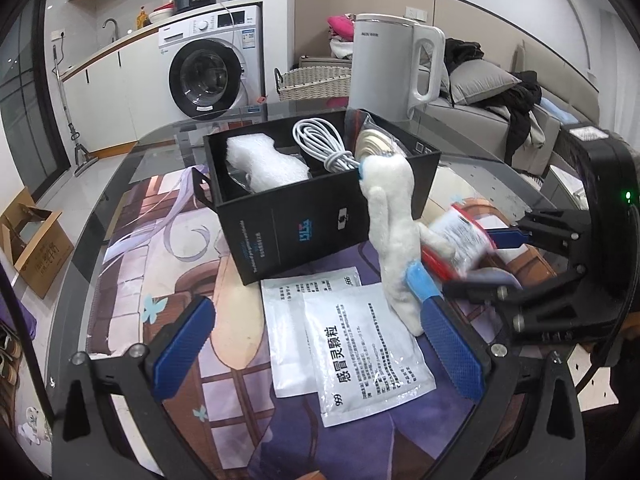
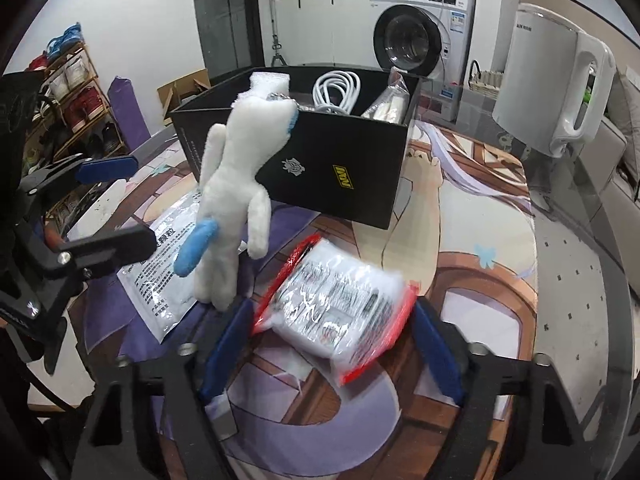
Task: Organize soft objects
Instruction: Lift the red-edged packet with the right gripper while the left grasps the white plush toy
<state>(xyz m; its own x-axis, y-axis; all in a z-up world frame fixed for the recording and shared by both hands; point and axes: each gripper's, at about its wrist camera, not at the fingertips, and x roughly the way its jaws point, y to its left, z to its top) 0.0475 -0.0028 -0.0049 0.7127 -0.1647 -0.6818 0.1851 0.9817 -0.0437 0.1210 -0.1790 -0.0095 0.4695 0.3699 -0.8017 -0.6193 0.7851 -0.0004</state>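
Note:
A white plush toy (image 1: 394,224) with blue tips leans upright against the black box (image 1: 304,216); it also shows in the right wrist view (image 2: 236,184). The box (image 2: 340,168) holds white foam (image 1: 264,160), a coiled white cable (image 1: 320,140) and a bagged item. My left gripper (image 1: 320,344) is open, its right finger beside the plush, over two white sachets (image 1: 360,344). My right gripper (image 2: 332,340) is shut on a red-edged plastic packet (image 2: 340,300), held just above the mat; the packet also shows in the left wrist view (image 1: 460,240).
A white electric kettle (image 1: 396,64) stands behind the box on the glass table with a printed mat (image 1: 160,240). A washing machine (image 1: 212,68), a wicker basket (image 1: 312,82) and a sofa (image 1: 500,120) lie beyond. A cardboard box (image 1: 32,248) sits on the floor.

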